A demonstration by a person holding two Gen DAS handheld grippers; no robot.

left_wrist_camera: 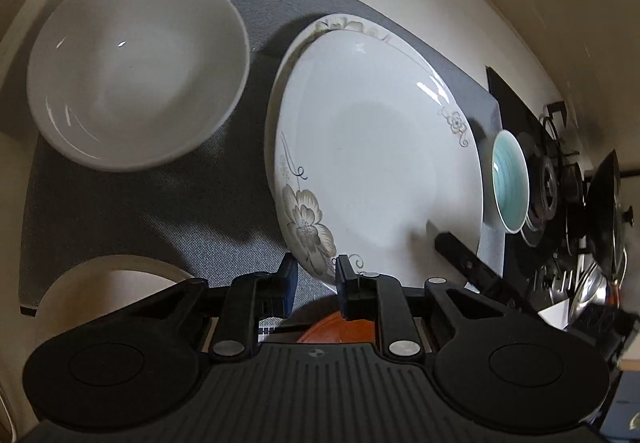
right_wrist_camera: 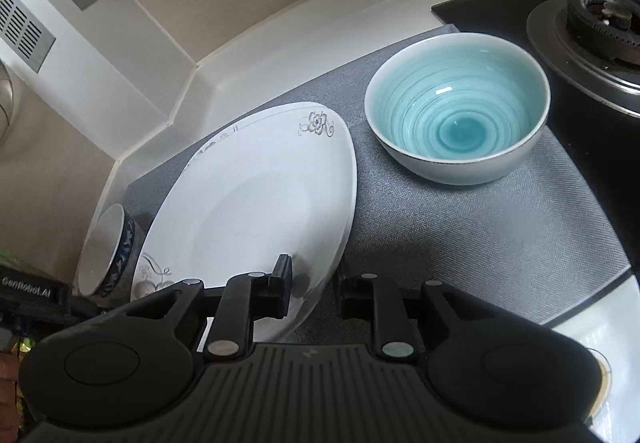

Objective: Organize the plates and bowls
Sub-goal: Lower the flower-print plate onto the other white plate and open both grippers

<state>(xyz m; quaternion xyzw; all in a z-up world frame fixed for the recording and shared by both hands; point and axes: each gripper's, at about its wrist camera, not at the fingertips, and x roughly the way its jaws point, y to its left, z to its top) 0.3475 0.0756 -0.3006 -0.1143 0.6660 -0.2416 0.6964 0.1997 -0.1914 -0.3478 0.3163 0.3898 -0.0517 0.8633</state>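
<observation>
Left gripper [left_wrist_camera: 316, 283] straddles the near rim of the floral plate [left_wrist_camera: 376, 159], jaws narrow with the flowered edge between the pads; whether they bear on it cannot be told. Right gripper [right_wrist_camera: 314, 293] takes the same plate's [right_wrist_camera: 256, 203] opposite rim, one finger over the upper face, the other at or under the edge, contact likewise uncertain. Judged glazed ceramic: stiff, fairly heavy, slippery, liable to chip, so best held at the rim from both sides and kept level. It is white with grey blossoms and scrolls, tilted on the grey mat [right_wrist_camera: 460, 243], between a plain white bowl [left_wrist_camera: 136, 71] and a turquoise ringed bowl [right_wrist_camera: 458, 107]. Beside it stands a blue-patterned cup [right_wrist_camera: 108, 251]; beyond, a gas burner [right_wrist_camera: 600, 23].
</observation>
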